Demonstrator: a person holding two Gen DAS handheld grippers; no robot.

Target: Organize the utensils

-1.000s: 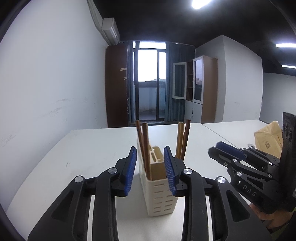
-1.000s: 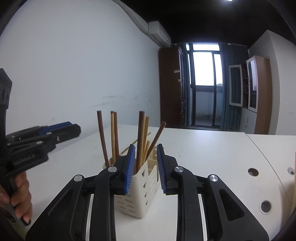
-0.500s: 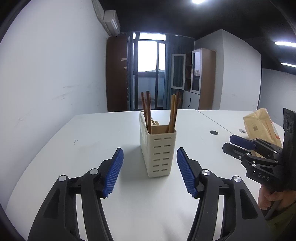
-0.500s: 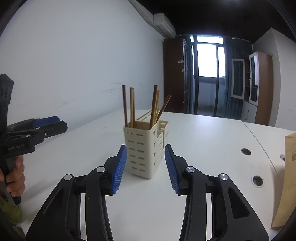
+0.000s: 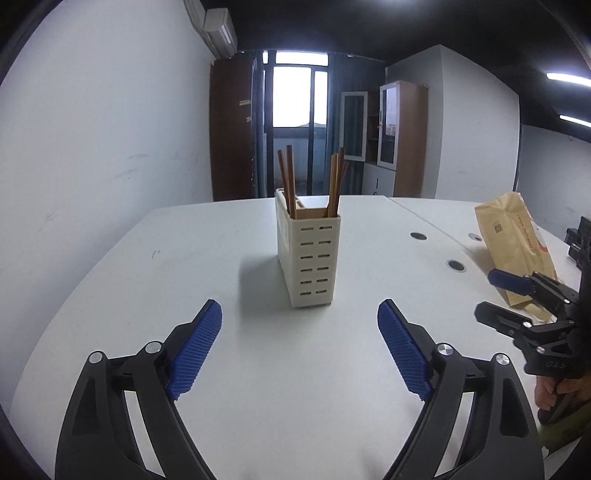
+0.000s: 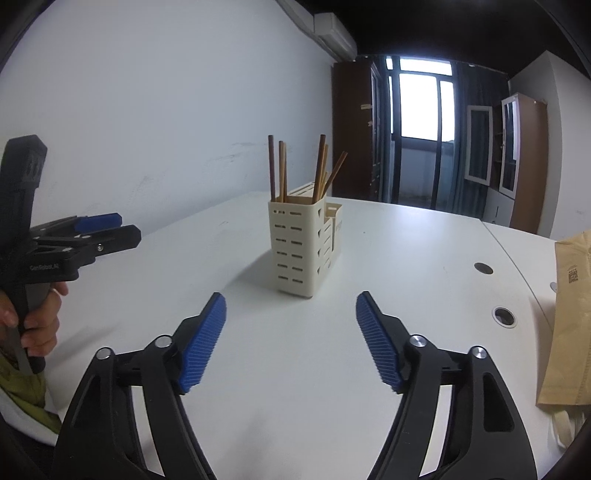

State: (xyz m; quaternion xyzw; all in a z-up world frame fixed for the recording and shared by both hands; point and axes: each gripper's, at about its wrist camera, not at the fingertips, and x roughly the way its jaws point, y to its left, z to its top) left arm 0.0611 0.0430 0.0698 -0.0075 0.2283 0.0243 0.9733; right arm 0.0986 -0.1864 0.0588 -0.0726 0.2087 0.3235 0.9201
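Both my left hand-held gripper [image 5: 299, 325] and right hand-held gripper [image 6: 291, 321] have just been opening, nothing between them. The caddy [image 5: 308, 254] with chopsticks [image 5: 288, 181] stands upright mid-surface [image 5: 147, 277]; sorting looks done, next only a check.

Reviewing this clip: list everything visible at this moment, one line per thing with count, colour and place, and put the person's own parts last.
utensil holder: one, cream, slotted walls, upright mid-table, touched by nothing
chopsticks: about five, brown wood, standing in the holder
paper bag: one, tan with print, on the table's right side
table: white, with round cable holes on the right
cabinets: brown wood with glass doors, back of the room
air conditioner: one, white, high on the left wall
left hand-held gripper: black with blue pads, jaws wide open, nothing between them, short of the holder; they have just been opening
right hand-held gripper: same build, open and empty; also just been opening
hands: two, each on a gripper handle
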